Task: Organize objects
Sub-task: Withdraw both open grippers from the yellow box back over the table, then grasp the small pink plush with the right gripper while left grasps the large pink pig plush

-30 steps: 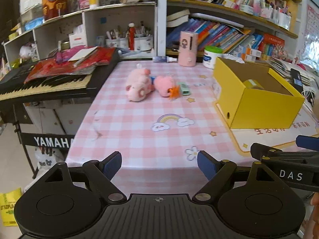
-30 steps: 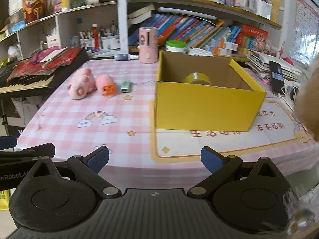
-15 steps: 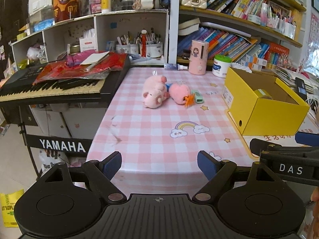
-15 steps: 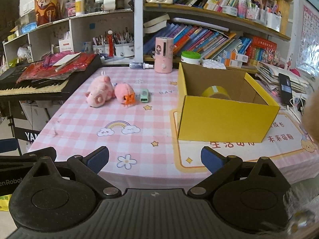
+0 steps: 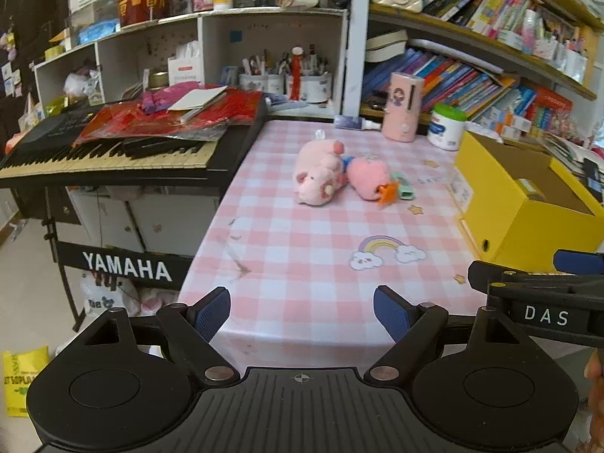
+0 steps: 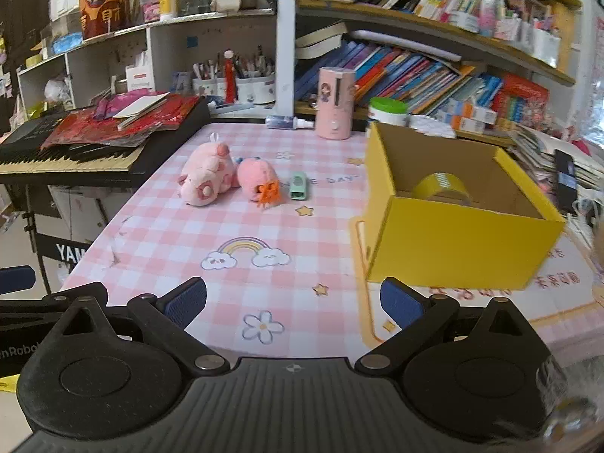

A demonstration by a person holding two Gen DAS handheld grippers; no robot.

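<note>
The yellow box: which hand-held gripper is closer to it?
Right. The right hand-held gripper sits just before the yellow box; the left hand-held gripper is off to its left.

Near tablecloth (image 6: 287, 226) bare — yellow box (image 6: 460, 241) blocks right, keyboard (image 5: 113, 151) left.

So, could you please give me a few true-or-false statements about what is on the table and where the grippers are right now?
1. A tape roll lies inside the yellow box. True.
2. The pink pig is in the box. False: it lies on the table, left of the box.
3. The left gripper holds the green clip. False: it is open with nothing in it.
4. The right gripper is open over the table's near edge. True.
5. The green clip lies between the plush toys and the box. True.
</note>
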